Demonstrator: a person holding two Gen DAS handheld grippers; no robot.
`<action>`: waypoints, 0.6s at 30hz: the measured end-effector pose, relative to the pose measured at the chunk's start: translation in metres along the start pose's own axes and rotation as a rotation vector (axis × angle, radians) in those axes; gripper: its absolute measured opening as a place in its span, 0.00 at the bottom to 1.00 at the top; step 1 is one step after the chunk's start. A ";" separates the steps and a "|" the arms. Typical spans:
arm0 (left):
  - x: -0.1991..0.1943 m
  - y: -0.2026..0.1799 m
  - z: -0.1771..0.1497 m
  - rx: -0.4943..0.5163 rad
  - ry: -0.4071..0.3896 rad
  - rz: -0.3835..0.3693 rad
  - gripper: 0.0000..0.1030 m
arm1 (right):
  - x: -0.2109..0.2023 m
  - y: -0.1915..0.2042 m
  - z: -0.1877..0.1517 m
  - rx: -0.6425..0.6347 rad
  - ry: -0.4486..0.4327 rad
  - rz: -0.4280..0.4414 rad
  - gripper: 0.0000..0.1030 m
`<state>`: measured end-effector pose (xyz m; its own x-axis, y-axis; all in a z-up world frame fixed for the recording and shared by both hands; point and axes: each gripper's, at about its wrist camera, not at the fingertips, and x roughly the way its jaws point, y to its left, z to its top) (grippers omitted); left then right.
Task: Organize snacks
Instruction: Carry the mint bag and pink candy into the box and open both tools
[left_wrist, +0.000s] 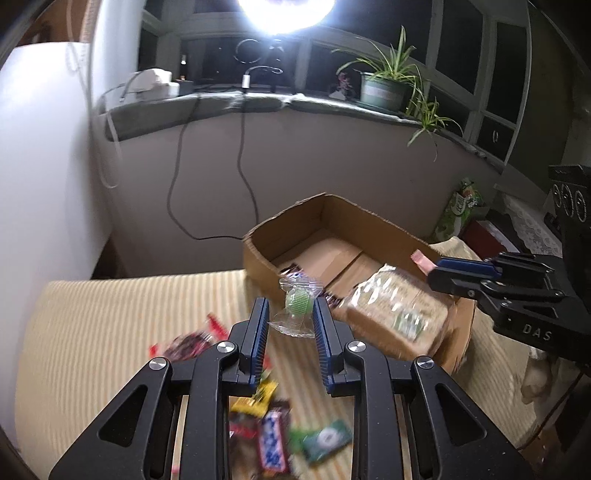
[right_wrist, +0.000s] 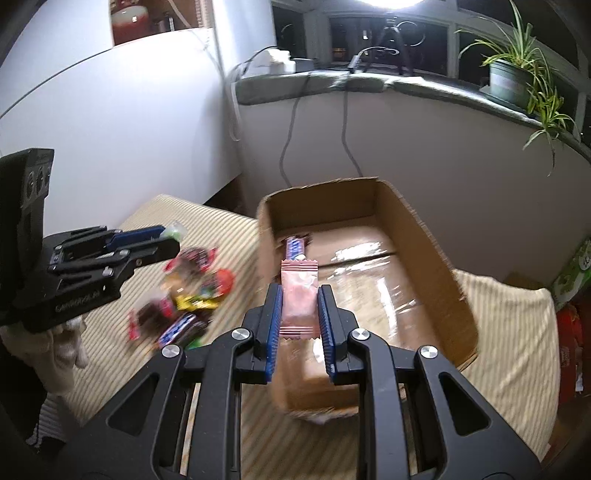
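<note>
- My left gripper (left_wrist: 290, 317) pinches a clear-wrapped green round sweet (left_wrist: 297, 301) by its sides, hovering near the open brown cardboard box (right_wrist: 436, 266).
- The loose pile of wrapped snacks (right_wrist: 188, 295) waits on the striped cloth (left_wrist: 110, 314).
- My right gripper (right_wrist: 298, 314) clamps a pink sachet (right_wrist: 298, 295) over the box; I judge I should lower before releasing.

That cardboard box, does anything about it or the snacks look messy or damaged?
The cardboard box has ragged, torn top edges with the flaps gone. Left of it, the remaining snacks lie in a jumbled heap on the striped cloth. Inside, only a blue candy bar shows clearly; it lies loose by the left wall.
</note>
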<state>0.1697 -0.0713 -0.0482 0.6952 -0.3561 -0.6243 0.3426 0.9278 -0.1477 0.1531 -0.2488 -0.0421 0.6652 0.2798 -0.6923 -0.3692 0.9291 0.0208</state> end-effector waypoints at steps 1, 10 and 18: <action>0.006 -0.003 0.004 0.005 0.004 -0.004 0.22 | 0.003 -0.005 0.003 0.003 0.001 -0.004 0.20; 0.047 -0.030 0.028 0.070 0.033 -0.027 0.22 | 0.033 -0.042 0.015 0.033 0.024 -0.040 0.20; 0.069 -0.044 0.035 0.100 0.052 -0.044 0.22 | 0.044 -0.066 0.018 0.057 0.046 -0.060 0.20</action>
<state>0.2245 -0.1408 -0.0583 0.6453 -0.3871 -0.6586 0.4351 0.8948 -0.0996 0.2185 -0.2935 -0.0610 0.6543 0.2133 -0.7255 -0.2916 0.9564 0.0182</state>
